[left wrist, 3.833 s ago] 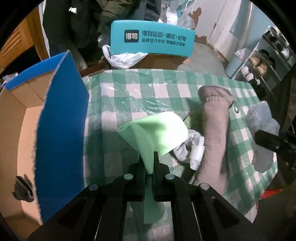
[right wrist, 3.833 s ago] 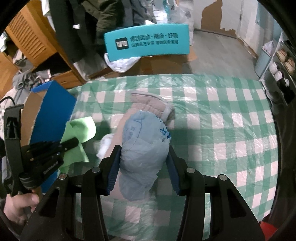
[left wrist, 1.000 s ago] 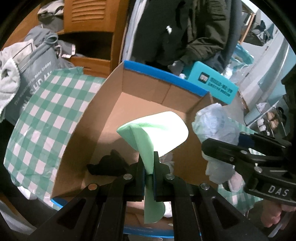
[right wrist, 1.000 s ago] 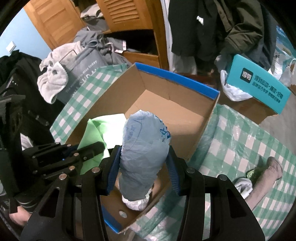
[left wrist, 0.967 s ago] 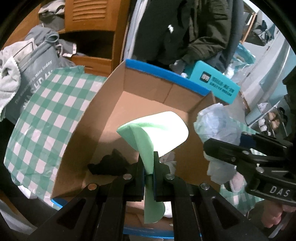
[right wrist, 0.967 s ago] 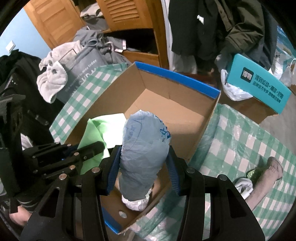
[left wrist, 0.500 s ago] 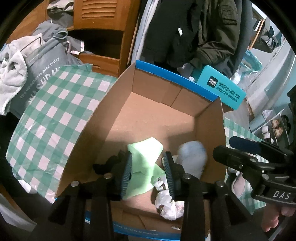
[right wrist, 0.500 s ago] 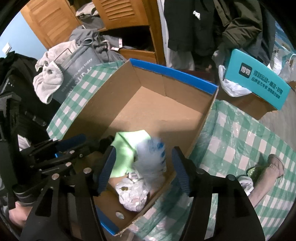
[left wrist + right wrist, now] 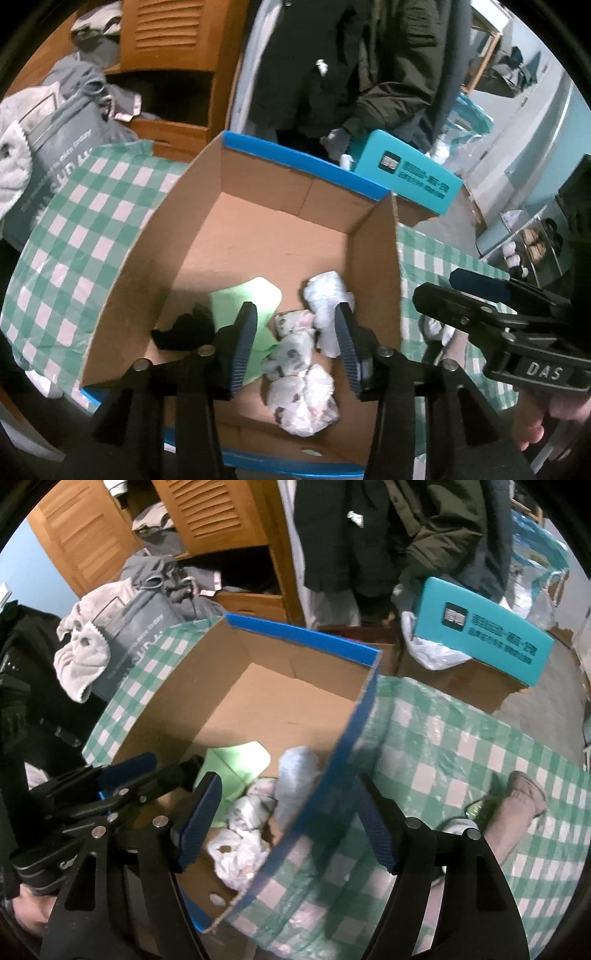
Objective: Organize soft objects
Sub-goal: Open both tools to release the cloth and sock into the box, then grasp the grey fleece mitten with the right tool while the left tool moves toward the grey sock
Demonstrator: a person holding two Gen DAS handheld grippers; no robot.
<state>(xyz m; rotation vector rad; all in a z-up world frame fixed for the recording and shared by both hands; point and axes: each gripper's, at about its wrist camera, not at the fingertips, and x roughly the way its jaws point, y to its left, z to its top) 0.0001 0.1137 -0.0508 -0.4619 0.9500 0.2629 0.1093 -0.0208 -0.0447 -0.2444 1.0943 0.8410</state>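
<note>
A cardboard box with a blue rim (image 9: 303,162) stands on the green checked tablecloth (image 9: 461,746). In it lie a green cloth (image 9: 247,299), a pale blue plastic bag (image 9: 325,291), crumpled white pieces (image 9: 299,384) and a small black item (image 9: 184,328). My left gripper (image 9: 293,321) hangs over the box's near end with its jaws opening and nothing pressed between them. My right gripper (image 9: 288,786) hovers over the box's right wall, its jaws also opening and bare. The cloth (image 9: 236,760) and the bag (image 9: 295,771) lie below. A tan sock (image 9: 517,812) rests on the table to the right.
A teal carton (image 9: 480,635) sits on a brown box behind the table. Dark coats (image 9: 351,62) hang beyond the box, with a wooden cabinet (image 9: 166,33) to their left. A grey bag with a towel (image 9: 85,657) stands at far left. Shoe shelves (image 9: 528,243) are at right.
The left gripper let go of the green cloth and the right let go of the blue bag. Both now lie in the box. Both pairs of jaws have spread wider.
</note>
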